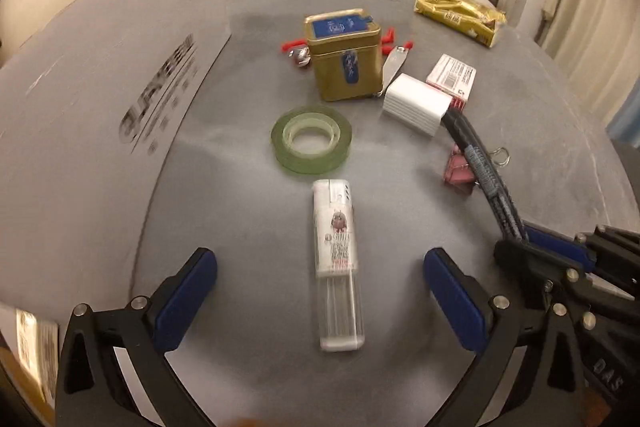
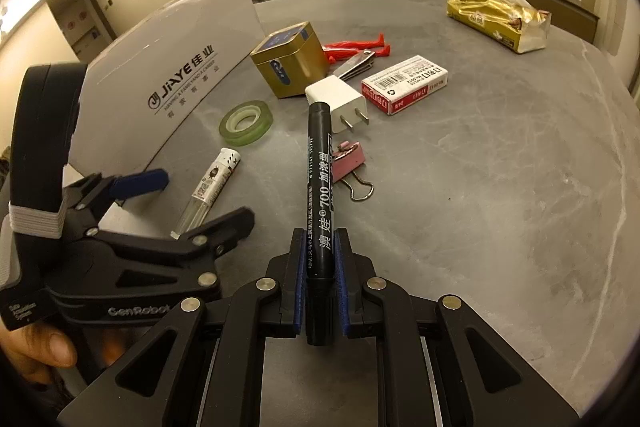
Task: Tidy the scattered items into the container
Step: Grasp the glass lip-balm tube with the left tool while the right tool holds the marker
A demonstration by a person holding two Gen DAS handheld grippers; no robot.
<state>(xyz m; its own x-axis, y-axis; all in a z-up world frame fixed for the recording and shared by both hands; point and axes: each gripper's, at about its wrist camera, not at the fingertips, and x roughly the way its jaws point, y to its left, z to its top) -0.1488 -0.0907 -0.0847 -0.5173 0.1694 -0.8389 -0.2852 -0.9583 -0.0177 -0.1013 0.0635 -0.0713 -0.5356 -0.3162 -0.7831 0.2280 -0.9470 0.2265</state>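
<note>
A white and clear lead refill case (image 1: 336,259) lies on the grey table, between the fingers of my open left gripper (image 1: 320,259), which do not touch it. From the right wrist view, that case (image 2: 212,183) sits in front of the white cardboard box (image 2: 168,67), and the left gripper (image 2: 196,201) straddles its near end. My right gripper (image 2: 320,267) is shut on a black marker (image 2: 320,187), held above the table and pointing forward. The box wall (image 1: 100,107) fills the left of the left wrist view.
Farther back lie a green tape roll (image 1: 312,139), a gold tin (image 1: 344,59), a white charger plug (image 1: 416,103), a staples box (image 1: 452,79), a pink binder clip (image 2: 350,157), red clips (image 2: 356,49), a nail clipper (image 2: 356,65) and a gold tissue pack (image 2: 496,19). A hand (image 2: 40,351) holds the left gripper.
</note>
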